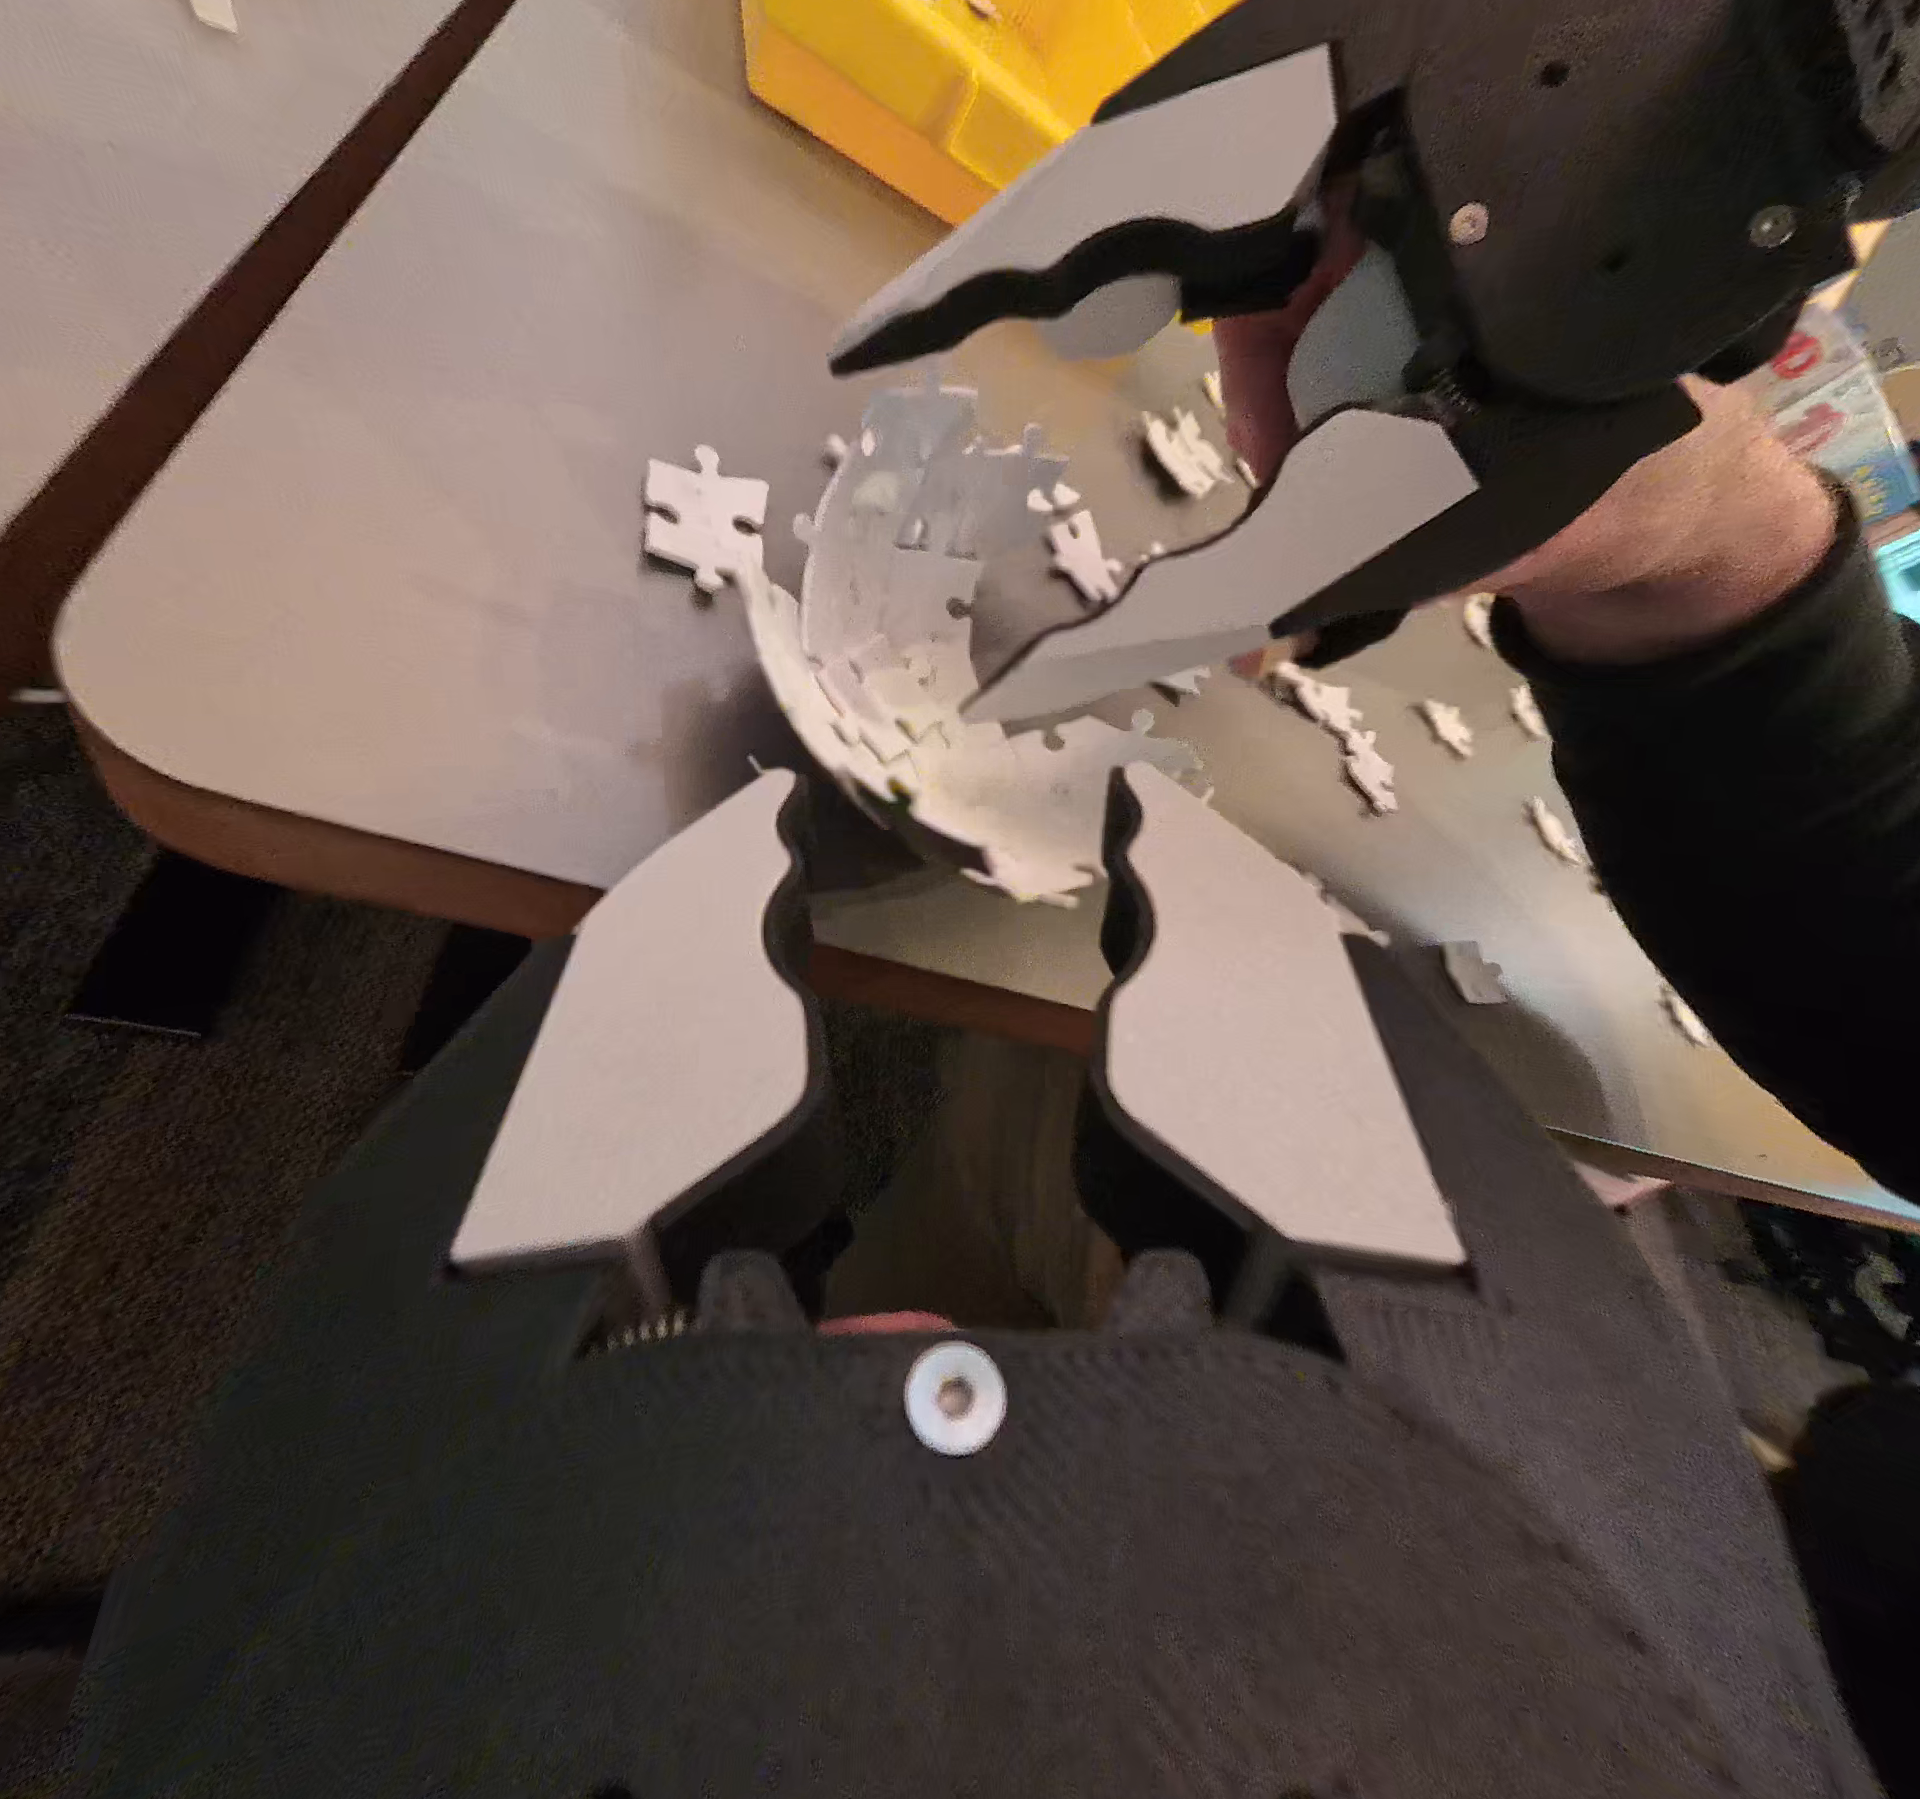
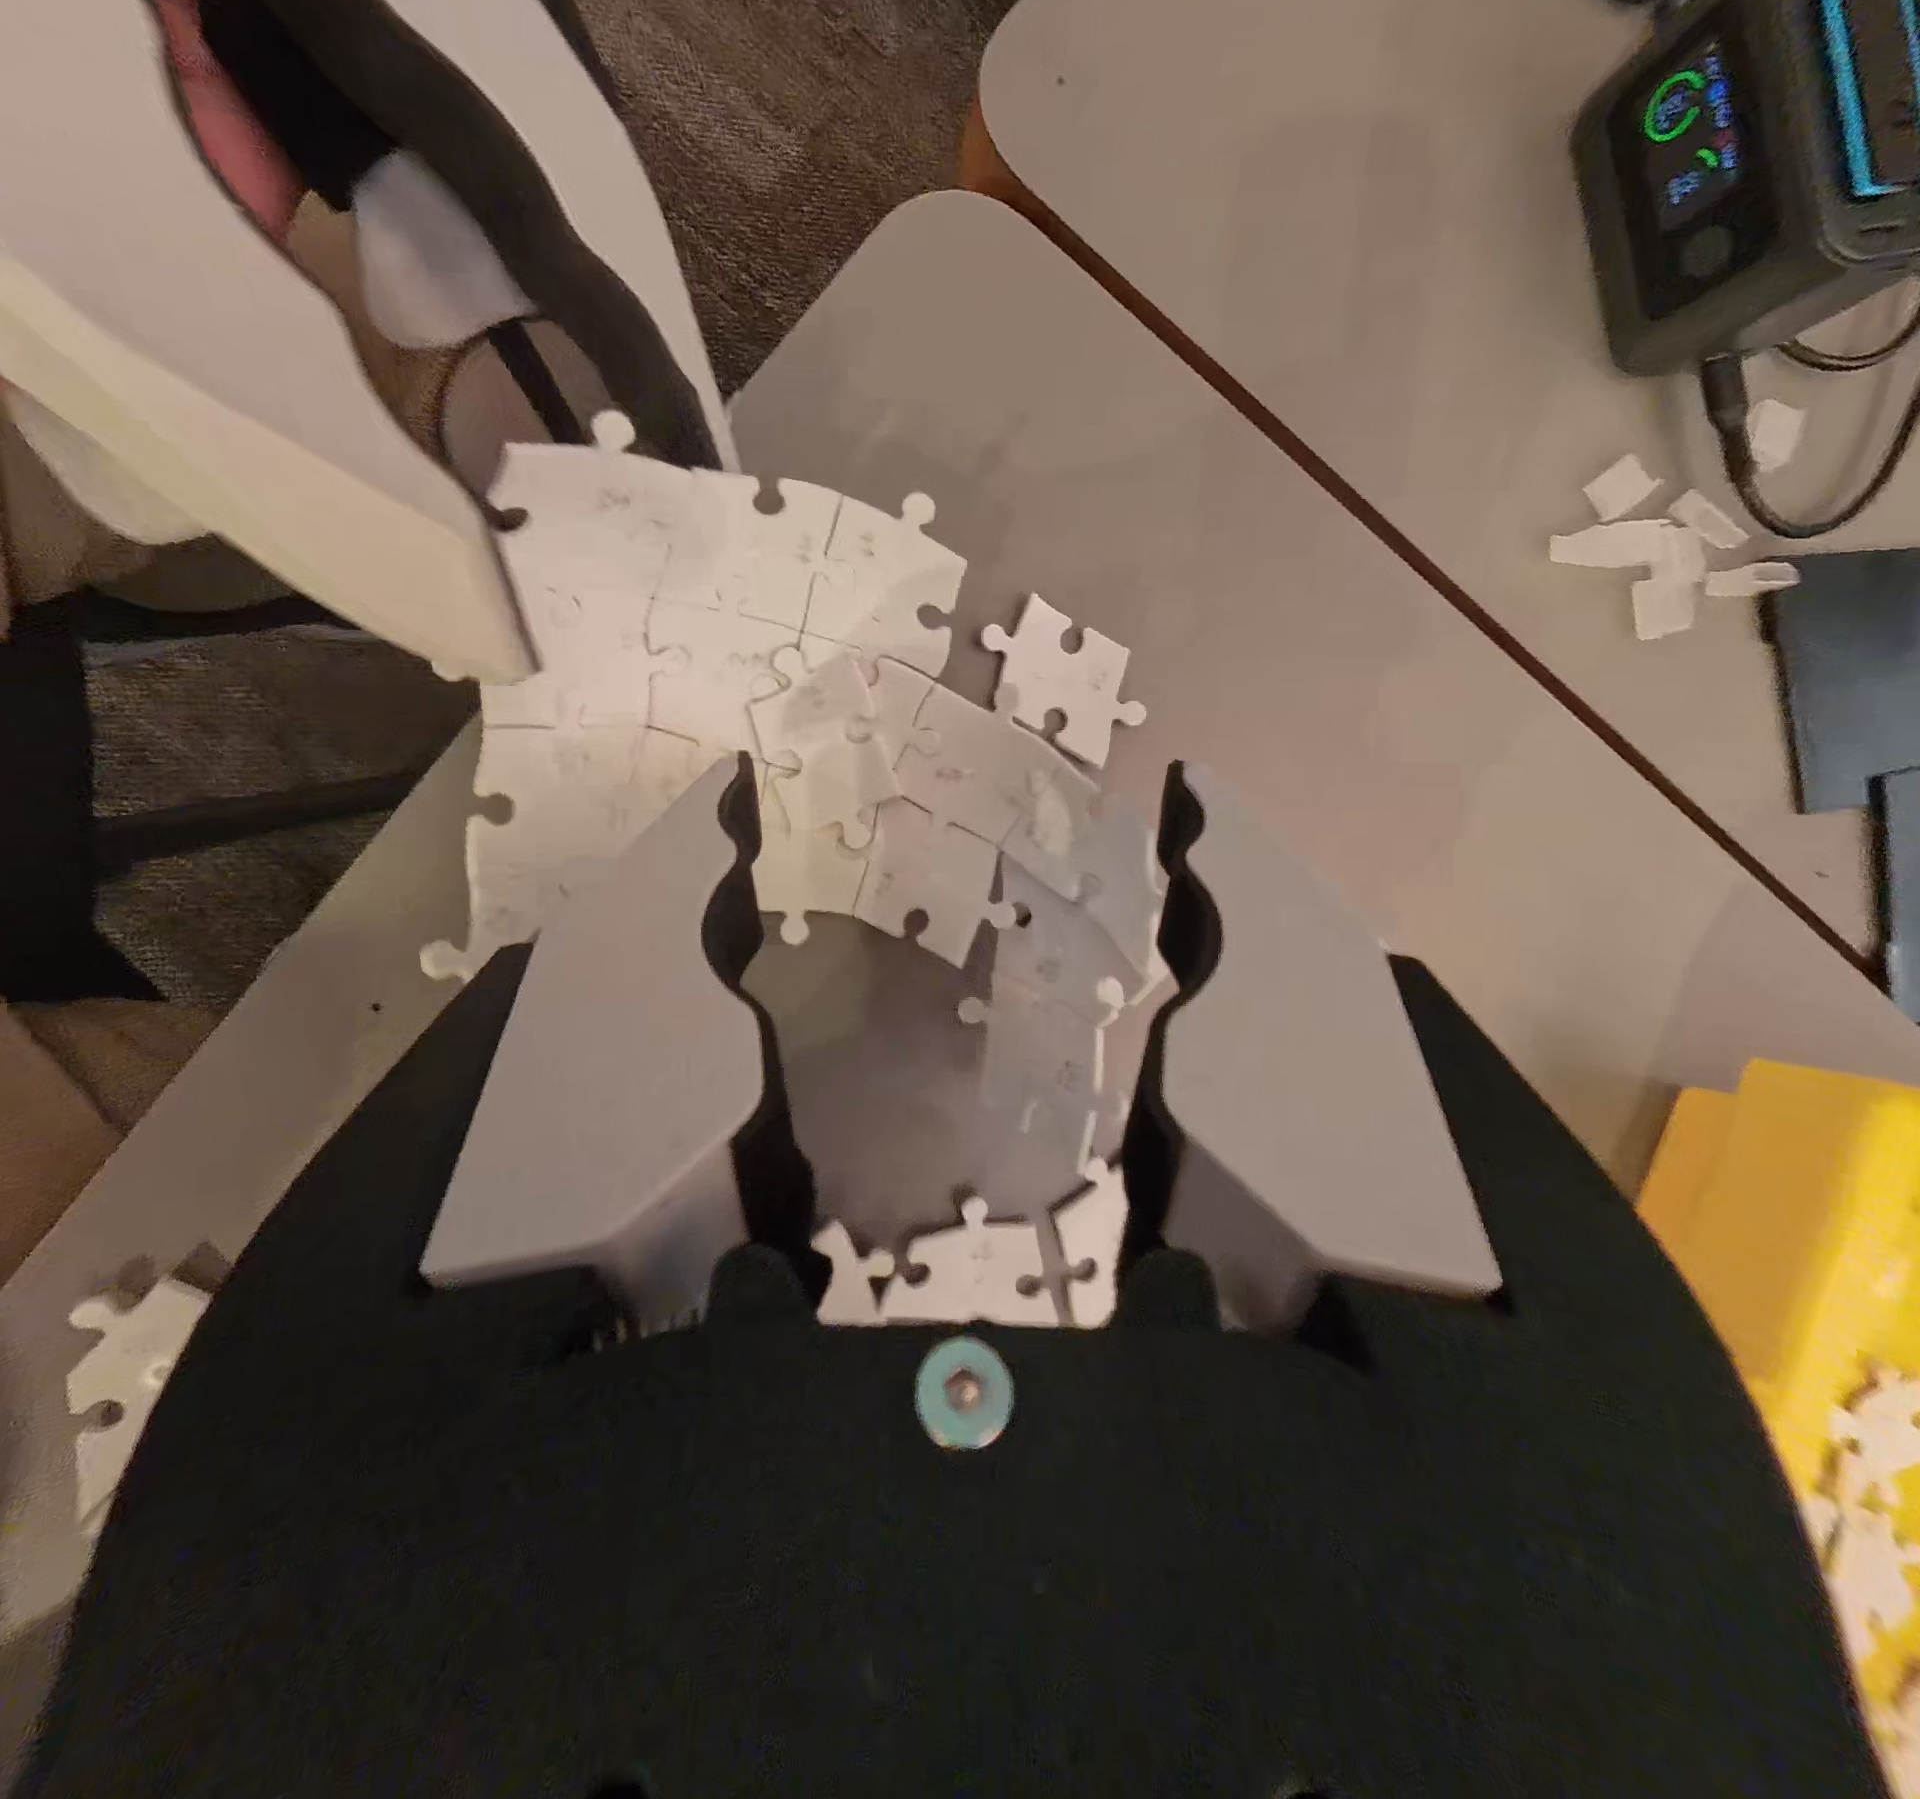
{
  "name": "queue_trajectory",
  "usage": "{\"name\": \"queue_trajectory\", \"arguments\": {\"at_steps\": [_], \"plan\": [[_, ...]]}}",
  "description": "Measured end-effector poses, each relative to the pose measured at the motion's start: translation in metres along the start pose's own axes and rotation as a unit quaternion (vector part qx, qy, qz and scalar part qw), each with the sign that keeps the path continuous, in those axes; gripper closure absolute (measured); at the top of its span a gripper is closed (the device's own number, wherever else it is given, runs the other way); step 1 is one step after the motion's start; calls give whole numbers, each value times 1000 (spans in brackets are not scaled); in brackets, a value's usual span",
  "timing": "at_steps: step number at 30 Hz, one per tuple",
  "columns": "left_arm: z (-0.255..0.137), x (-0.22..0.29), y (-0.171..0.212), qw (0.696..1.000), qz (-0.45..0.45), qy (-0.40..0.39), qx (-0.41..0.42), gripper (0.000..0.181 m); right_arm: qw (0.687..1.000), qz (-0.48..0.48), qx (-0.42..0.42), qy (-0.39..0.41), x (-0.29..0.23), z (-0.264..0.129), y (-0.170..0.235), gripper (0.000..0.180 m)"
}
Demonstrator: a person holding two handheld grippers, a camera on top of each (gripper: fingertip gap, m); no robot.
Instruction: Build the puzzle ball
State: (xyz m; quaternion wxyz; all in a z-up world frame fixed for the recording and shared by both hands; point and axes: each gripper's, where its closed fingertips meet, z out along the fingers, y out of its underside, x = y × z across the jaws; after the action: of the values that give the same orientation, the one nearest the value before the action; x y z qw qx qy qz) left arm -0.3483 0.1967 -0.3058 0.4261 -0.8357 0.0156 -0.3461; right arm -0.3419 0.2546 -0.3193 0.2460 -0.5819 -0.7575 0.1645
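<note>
On the grey table (image 1: 416, 606), near its edge, the half-built white curved puzzle shell (image 2: 727, 669) sits between both spread, empty grippers (image 1: 951, 793) (image 2: 961, 783), looking light, fragile, best held gently by its interlocked rim.

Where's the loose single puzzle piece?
Flat on the grey table, just left of the half-built puzzle ball in the left wrist view; right of it in the right wrist view.

puzzle ball (image 1: 914, 648): white, part-built curved shell, open side up | on tabletop (image 1: 436, 502) near corner | loose piece (image 1: 704, 519) just beside
</note>
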Motion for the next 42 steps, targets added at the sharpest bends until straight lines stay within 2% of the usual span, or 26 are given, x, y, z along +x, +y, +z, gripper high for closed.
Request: {"name": "queue_trajectory", "arguments": {"at_steps": [2, 7, 17, 21, 23, 27, 32, 37, 42], "plan": [[2, -2, -2, 1000, 4, 3, -15, 137, 1000, 1, 0, -8, -1, 4, 0, 103], [13, -5, 1, 999, -1, 23, -47, 143, 999, -6, -12, -29, -2, 15, 8, 106], [24, -9, 3, 990, 9, 57, -125, 156, 998, -12, -17, -60, 0, 7, 20, 136], [25, -5, 9, 985, 26, 53, -165, 157, 999, 1, -14, -51, -4, -2, 24, 144], [25, -4, 4, 987, 25, 46, -150, 160, 999, 0, -21, -41, -5, -9, 27, 147], [29, 2, 4, 981, 24, 57, -181, 160, 999, 10, -16, -32, -11, -21, 32, 151], [40, 6, -3, 977, 66, 46, -197, 161, 999, 30, -18, -28, -19, -33, 44, 148], [43, 5, -4, 978, 43, 58, -196, 163, 999, 44, 11, 8, -4, -36, 47, 138], [45, -3, -4, 973, 62, 61, -216, 169, 997, 67, 27, -26, 7, -21, 44, 138]]}}
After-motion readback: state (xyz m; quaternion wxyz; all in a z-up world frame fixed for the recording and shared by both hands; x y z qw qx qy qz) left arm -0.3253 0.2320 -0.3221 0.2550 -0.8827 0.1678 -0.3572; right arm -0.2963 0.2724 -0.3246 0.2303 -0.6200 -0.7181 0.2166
